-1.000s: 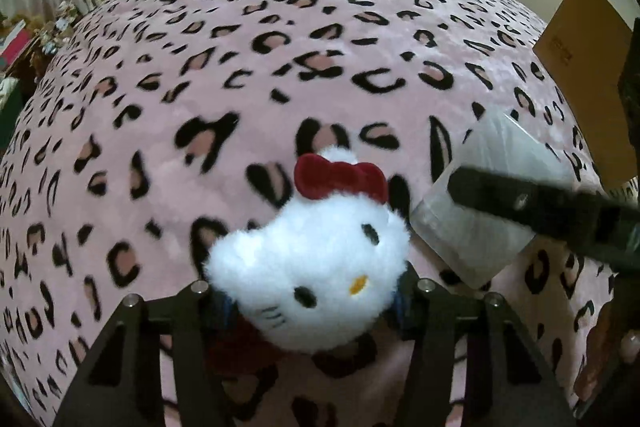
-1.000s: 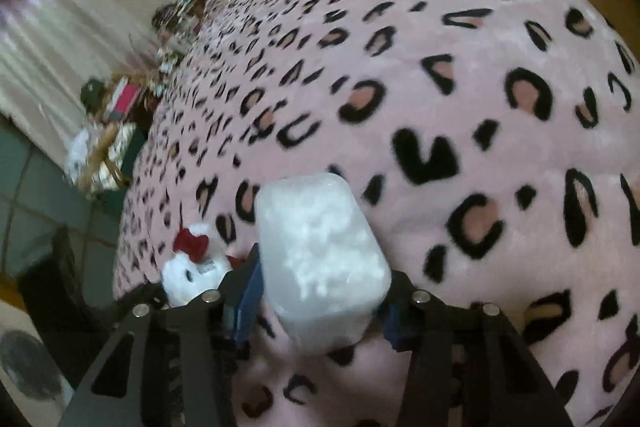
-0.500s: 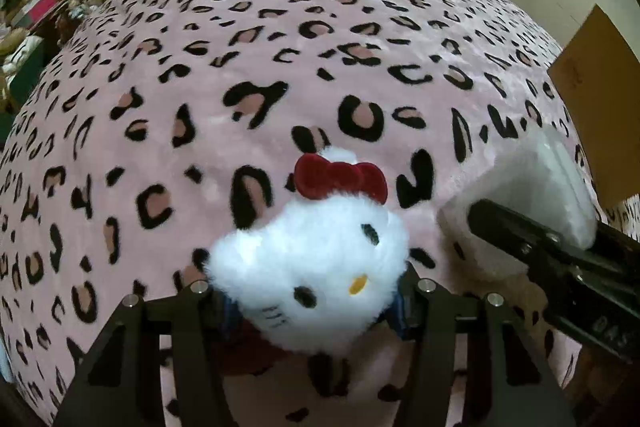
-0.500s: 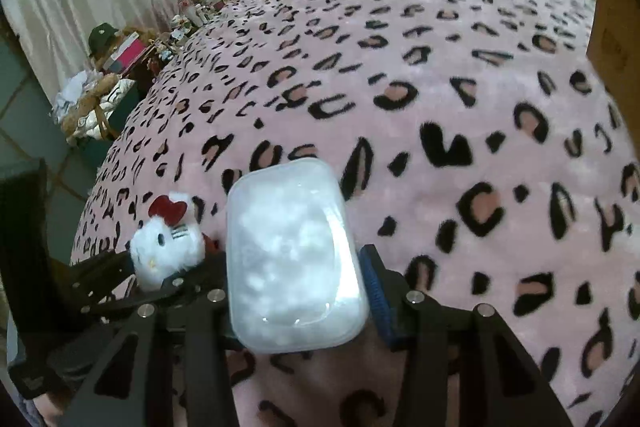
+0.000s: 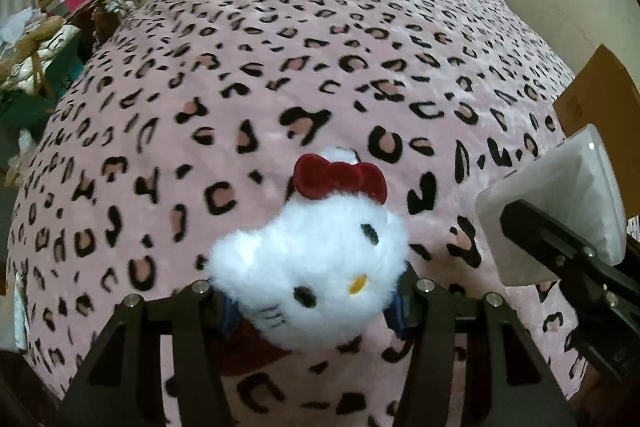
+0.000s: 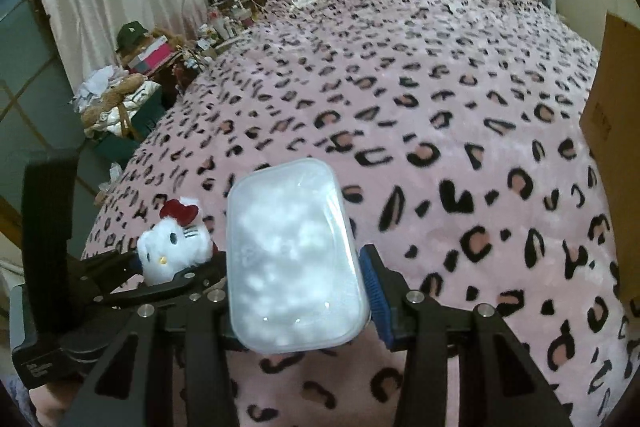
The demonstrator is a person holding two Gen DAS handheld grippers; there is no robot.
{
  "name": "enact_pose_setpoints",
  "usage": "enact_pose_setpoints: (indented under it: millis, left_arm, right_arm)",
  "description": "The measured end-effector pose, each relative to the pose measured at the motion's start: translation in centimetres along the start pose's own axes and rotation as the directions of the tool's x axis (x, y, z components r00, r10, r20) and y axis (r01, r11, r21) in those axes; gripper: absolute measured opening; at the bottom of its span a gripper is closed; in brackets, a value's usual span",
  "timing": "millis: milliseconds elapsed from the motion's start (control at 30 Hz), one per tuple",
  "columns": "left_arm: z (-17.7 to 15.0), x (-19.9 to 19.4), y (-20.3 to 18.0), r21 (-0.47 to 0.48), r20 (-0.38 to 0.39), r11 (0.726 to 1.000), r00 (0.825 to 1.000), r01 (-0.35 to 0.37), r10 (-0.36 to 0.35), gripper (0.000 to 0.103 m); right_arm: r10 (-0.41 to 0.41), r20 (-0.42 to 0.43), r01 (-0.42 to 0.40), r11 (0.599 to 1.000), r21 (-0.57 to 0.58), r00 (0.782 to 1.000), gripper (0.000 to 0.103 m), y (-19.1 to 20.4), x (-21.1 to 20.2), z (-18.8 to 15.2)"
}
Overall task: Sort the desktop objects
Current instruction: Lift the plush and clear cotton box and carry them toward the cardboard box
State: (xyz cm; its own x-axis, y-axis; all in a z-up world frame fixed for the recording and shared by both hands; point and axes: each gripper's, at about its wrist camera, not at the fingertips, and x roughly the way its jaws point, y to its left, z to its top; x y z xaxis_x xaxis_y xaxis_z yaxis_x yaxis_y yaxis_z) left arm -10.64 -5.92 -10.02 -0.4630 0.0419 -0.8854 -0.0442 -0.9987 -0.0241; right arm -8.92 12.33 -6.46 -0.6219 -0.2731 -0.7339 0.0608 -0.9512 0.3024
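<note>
Desktop objects are already in hand — a white cat plush (image 5: 316, 267) with a red bow is pinched between the fingers of the left claw (image 5: 316, 301), and a frosted plastic box (image 6: 294, 263) filled with white puffs is clamped across its width in the right claw (image 6: 298, 307). Both are held up over the bed (image 5: 320, 67), which is covered by a pink leopard-print blanket; neither is seen touching it. In the left wrist view the box (image 5: 560, 211) appears just to the right of the plush, and in the right wrist view the plush (image 6: 174, 251) sits just to the left of the box, so the two claws are carried side by side.

The step in hand is judged to be the carry, with both items lifted and no drop-off yet begun. A brown cardboard box (image 6: 616, 163) stands at the right edge of the bed and may be the destination; if so, a swing to the right and a release over its opening would be called for.

Much is hidden — the opening of the cardboard box is cut off, so its contents cannot be told. The body of the plush below the head is masked by the claw. The clutter beside the bed is too small to be made out.
</note>
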Motion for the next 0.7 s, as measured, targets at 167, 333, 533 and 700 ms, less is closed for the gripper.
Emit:
enact_pose_setpoints:
  millis: [167,333,533,700]
  left_arm:
    - [-0.1,-2.3,1.1,-0.028,0.019,1.000,1.000,-0.011,0.012,0.056]
    - [-0.1,-4.3,1.5,-0.042,0.044,0.999,0.999,-0.010,0.012,0.056]
    - [0.1,-6.5,1.2,-0.051,0.064,0.999,0.998,-0.009,0.012,0.056]
    - [0.3,-8.2,0.3,-0.048,0.077,0.999,0.997,-0.002,0.006,0.056]
  right_arm:
    - [-0.001,0.032,0.002,1.000,-0.027,0.999,0.046,1.4,-2.0,0.5]
    - [-0.003,0.054,0.006,0.999,-0.047,0.999,0.046,3.3,-3.1,1.0]
    - [-0.017,0.079,0.023,0.997,-0.072,0.997,0.046,4.4,-4.9,1.2]
    - [-0.034,0.106,0.043,0.995,-0.088,0.994,0.046,4.6,-6.9,1.5]
